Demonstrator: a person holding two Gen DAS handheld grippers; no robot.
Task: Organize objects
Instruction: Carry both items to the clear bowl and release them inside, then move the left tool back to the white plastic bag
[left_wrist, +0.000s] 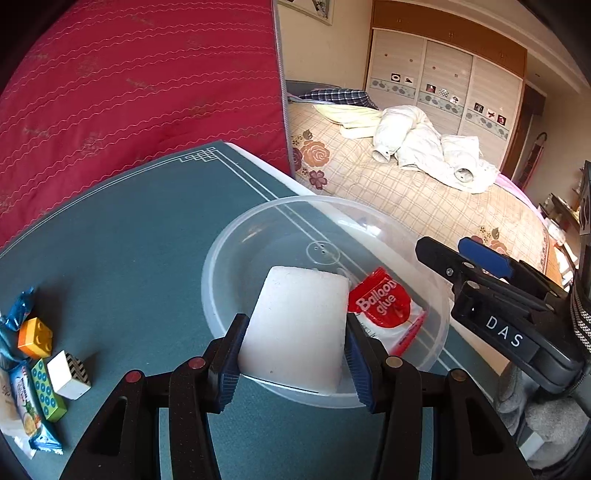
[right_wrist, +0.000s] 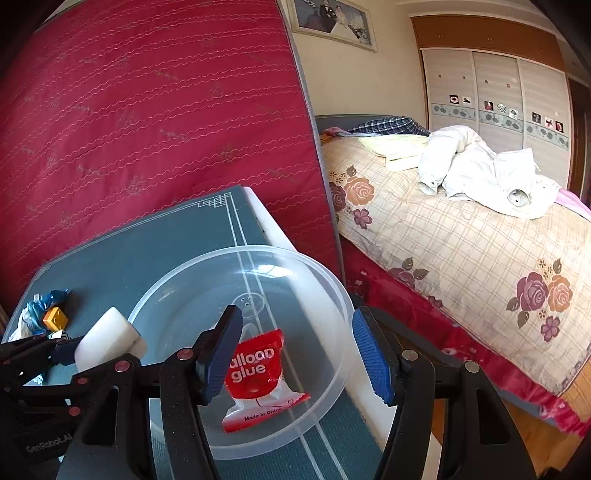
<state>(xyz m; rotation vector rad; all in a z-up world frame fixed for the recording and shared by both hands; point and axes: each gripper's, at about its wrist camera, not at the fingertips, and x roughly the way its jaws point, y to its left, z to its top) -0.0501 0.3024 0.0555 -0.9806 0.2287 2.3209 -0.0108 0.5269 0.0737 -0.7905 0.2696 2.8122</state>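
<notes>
A white foam block (left_wrist: 295, 325) is clamped between the blue pads of my left gripper (left_wrist: 295, 321), which is shut on it. It hangs over the near rim of a clear plastic bowl (left_wrist: 229, 232) on the green table mat (left_wrist: 129, 240). A red and white "Balloon glue" packet (left_wrist: 384, 306) lies inside the bowl. My right gripper (right_wrist: 297, 314) hovers over the bowl (right_wrist: 332, 280) with its jaws open and nothing pressed between them; the glue packet (right_wrist: 258, 373) lies below them. In the right wrist view the block (right_wrist: 107, 336) shows at the bowl's left rim. The left wrist view catches the right gripper (left_wrist: 443, 245) at the right.
On the mat at the left lie an orange brick (left_wrist: 35, 338), a green brick (left_wrist: 48, 391), a small white box with a chevron side (left_wrist: 70, 373) and snack wrappers (left_wrist: 27, 413). A red mattress (left_wrist: 129, 92) stands behind the table. A bed (left_wrist: 406, 192) lies to the right.
</notes>
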